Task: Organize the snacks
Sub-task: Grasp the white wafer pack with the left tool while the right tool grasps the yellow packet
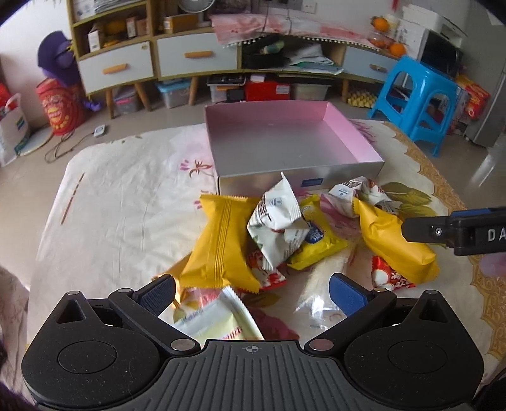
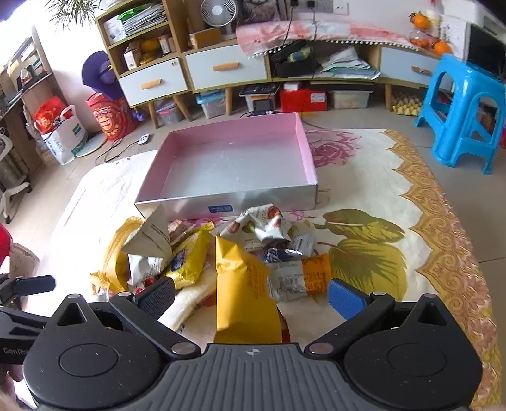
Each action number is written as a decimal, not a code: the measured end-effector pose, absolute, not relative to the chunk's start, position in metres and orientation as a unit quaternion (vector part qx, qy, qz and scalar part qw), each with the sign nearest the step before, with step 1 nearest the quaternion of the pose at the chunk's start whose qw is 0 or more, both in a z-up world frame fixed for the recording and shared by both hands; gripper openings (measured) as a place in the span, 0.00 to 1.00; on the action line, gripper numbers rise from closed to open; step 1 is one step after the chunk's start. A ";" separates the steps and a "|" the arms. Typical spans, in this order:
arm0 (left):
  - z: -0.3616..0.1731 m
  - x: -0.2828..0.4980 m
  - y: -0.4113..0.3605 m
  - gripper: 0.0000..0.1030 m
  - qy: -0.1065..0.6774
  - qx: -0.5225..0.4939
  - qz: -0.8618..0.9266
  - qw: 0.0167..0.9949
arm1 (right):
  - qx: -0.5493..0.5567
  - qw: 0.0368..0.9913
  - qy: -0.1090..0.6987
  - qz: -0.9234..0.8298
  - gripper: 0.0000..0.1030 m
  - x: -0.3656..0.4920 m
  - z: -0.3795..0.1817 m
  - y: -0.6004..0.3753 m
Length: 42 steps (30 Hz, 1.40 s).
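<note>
the left gripper (image 1: 252,292) hangs low over the snack pile with its jaws spread wide, gripping nothing. the right gripper (image 2: 251,295) is likewise released, a yellow packet (image 2: 245,297) lying between its fingers untouched. the pink-lined box (image 1: 354,132) sits at frame centre, just behind the pile, with nothing in it. only the right wrist view shows the orange-banded wrapper (image 2: 300,278); the left view shows a red packet (image 1: 390,275).

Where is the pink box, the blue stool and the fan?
pink box (image 2: 305,148), right wrist view, on its right inner wall.
blue stool (image 2: 465,95), right wrist view, on its seat.
fan (image 2: 218,11), right wrist view, on its round grille.
</note>
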<state>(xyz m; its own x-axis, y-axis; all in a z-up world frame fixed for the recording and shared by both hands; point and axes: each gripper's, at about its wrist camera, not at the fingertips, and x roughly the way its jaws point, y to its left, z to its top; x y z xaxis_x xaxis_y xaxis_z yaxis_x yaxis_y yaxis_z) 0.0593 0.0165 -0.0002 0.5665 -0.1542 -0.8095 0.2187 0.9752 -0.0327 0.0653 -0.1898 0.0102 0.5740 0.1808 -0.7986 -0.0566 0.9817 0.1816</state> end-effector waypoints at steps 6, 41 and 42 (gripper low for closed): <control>-0.012 0.078 0.008 1.00 0.442 0.060 -0.133 0.885 | 0.085 0.870 0.474 0.104 0.89 0.086 0.005 -0.192; -0.047 0.113 -0.017 0.57 0.385 0.083 -0.180 0.901 | 0.142 0.807 0.565 0.095 0.43 0.104 -0.039 -0.208; -0.048 0.114 -0.015 0.57 0.386 0.078 -0.179 0.902 | 0.141 0.808 0.564 0.095 0.41 0.104 -0.038 -0.208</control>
<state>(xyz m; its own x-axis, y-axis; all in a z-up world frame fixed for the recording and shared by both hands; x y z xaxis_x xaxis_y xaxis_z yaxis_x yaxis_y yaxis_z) 0.1138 -0.0152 -0.0476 0.6381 -0.2620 -0.7240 0.3829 0.9238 0.0032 0.1041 -0.2077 -0.0384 0.3456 0.3131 -0.8846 0.0058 0.9419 0.3357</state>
